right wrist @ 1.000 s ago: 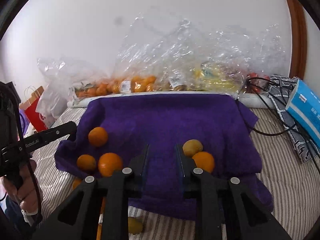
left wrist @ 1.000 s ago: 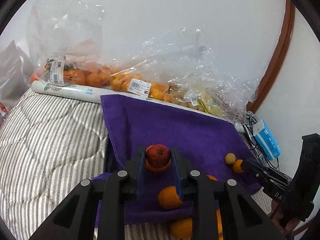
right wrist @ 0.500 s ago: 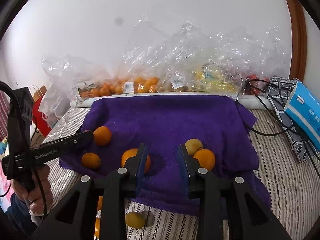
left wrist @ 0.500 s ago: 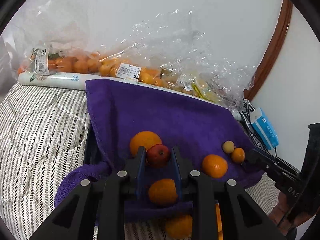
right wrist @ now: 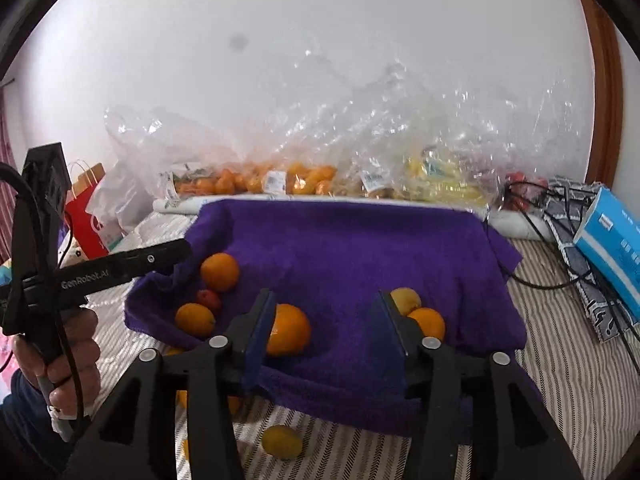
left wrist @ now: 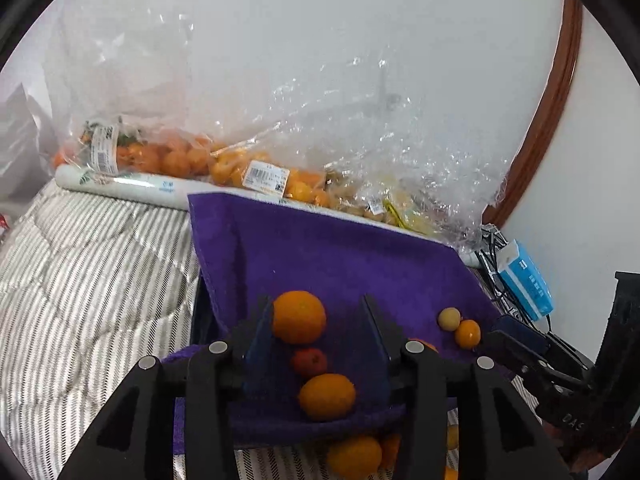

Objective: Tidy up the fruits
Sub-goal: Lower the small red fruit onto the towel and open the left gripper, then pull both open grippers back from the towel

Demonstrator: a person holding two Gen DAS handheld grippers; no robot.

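— Purple towel fills the space ahead of both tools. What's different with the left gripper?

— A second ago its jaws were clamped on the small red apple. They have just been opening, and now they stand part-way apart with the apple lying loose on the towel between them, nearer the tool's base, touched by neither pad.

— And the fruit around it?

— One orange sits just beyond the apple, up against the left finger's tip; a second orange lies nearer the tool, below the apple. In the first earlier frame the apple sat high between the fingertips.

— The right gripper?

— Its jaws have just been opening too, from nearly shut to a moderate gap. Nothing is between them but towel. A large orange sits just outside its left finger, partly hidden by it; a yellow fruit and a small orange sit just outside its right finger.
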